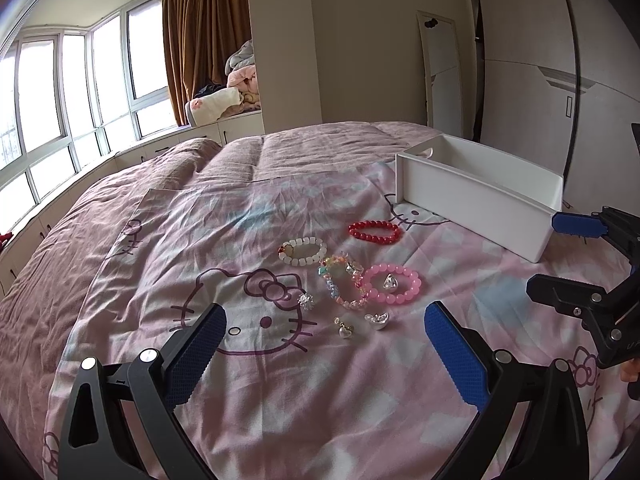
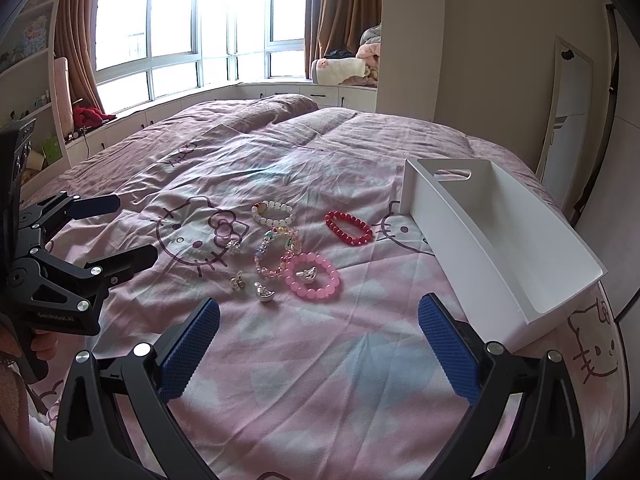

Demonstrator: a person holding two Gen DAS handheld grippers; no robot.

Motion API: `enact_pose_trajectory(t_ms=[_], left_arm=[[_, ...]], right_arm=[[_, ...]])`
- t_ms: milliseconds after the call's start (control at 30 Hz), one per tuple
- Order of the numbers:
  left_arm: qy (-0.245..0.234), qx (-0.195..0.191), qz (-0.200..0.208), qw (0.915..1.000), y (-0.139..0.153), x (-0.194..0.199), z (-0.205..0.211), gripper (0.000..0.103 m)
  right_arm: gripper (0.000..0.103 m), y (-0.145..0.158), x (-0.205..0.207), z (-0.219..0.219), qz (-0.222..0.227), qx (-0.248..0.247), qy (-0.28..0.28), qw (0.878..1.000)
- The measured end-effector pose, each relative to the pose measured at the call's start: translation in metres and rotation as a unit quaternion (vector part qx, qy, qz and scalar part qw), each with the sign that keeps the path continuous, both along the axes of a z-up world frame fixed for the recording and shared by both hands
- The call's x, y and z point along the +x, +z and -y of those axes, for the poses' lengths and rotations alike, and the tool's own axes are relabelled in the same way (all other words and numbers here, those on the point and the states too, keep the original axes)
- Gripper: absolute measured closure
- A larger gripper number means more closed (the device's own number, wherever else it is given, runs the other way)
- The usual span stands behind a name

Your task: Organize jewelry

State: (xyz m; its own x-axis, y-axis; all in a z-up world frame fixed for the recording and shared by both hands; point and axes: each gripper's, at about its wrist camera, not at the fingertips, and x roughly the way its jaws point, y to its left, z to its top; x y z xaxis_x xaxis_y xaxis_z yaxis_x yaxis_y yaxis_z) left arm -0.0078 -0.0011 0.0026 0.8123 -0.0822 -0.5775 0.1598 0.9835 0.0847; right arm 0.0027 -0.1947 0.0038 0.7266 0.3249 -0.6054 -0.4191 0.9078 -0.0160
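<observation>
Jewelry lies loose on the pink cartoon-cat bedspread (image 1: 280,380): a red bead bracelet (image 1: 374,232) (image 2: 348,227), a white one (image 1: 303,251) (image 2: 273,213), a multicolour one (image 1: 342,286) (image 2: 276,252) and a pink one (image 1: 392,284) (image 2: 312,276) ringing a silver charm (image 2: 306,275). Nearer lie a silver ingot charm (image 1: 377,320) (image 2: 265,293), heart earrings (image 1: 344,330) (image 2: 239,281) and a sparkly piece (image 1: 305,300) (image 2: 233,246). My left gripper (image 1: 326,312) (image 2: 134,229) hovers open before them. My right gripper (image 2: 320,304) (image 1: 544,252) is open too, beside the white box (image 1: 472,208) (image 2: 448,240). Neither holds anything.
The long white box has nothing in it and stands to the right of the jewelry, with a handle slot (image 2: 454,174) at its far end. Mauve duvet (image 1: 300,148) covers the far bed. Windows, brown curtains (image 1: 204,40) and piled blankets are behind; wardrobe doors (image 1: 528,72) stand right.
</observation>
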Motion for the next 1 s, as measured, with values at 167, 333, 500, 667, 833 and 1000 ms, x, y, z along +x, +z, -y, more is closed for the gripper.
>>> enact_pose_trajectory(t_ms=[167,333,500,667,833,1000], left_arm=[[0.001,0.0,0.001,1.0,0.0007,-0.0004,-0.0008,0.002],[0.003,-0.001,0.003,1.0,0.0005,0.0003,-0.0028,0.002],[0.003,-0.001,0.002,1.0,0.0002,0.0007,-0.0031,0.002],[0.003,-0.001,0.002,1.0,0.0003,0.0011,-0.0037,0.002],[0.005,-0.001,0.002,1.0,0.0005,0.0004,-0.0036,0.002],[0.003,0.0,0.003,1.0,0.0002,0.0002,-0.003,0.002]], right_arm=[[0.005,0.0006,0.0,0.0002,0.001,0.0,0.0,1.0],[0.005,-0.0002,0.0003,-0.0005,0.0,0.0,0.0,1.0],[0.005,-0.0006,0.0,-0.0005,0.0,0.0,0.001,1.0],[0.005,-0.0006,0.0,-0.0006,0.0,0.0,0.001,1.0],[0.005,-0.0006,-0.0001,-0.0005,0.0,0.0,0.001,1.0],[0.005,-0.0006,-0.0002,-0.0007,0.0,0.0,0.001,1.0]])
